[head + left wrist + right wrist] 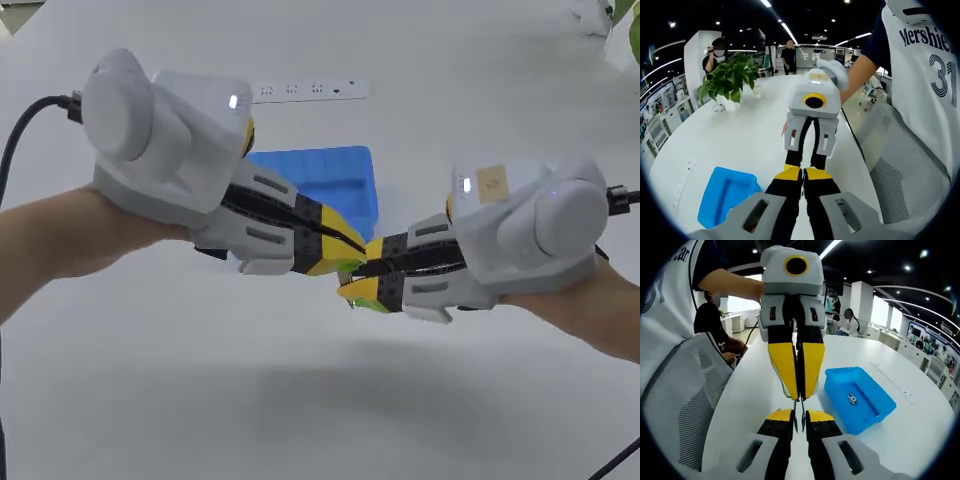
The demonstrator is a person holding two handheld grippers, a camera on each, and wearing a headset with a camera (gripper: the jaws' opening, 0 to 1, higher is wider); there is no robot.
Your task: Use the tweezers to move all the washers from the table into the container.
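White tabletop [200, 400] is stretching wide and bare around the work in the head view. The blue container [330, 185] is sitting mid-table, and a power strip [310, 90] is lying well beyond it. Just on the person's side of the container, the left gripper [347, 260] and the right gripper [370, 278] are meeting tip to tip, both about equally near the container.

In the left gripper view the left jaws are running almost together, and the right gripper is facing straight back along the same line. The container is lying to the lower left, with open table past it toward a potted plant [727, 75].

In the right gripper view the tweezers [799, 416] are hanging as two thin prongs out of the left gripper's yellow jaws, which are closed down to a slit on them. Their long axis is pointing into the right gripper's narrow gap. Whether the right jaws are pinching the prongs or merely flanking them, I cannot tell. One washer [852, 399] is lying inside the container, just right of the meeting point. To my eye a hand-over is going on, and it is depending on keeping that axis in line.
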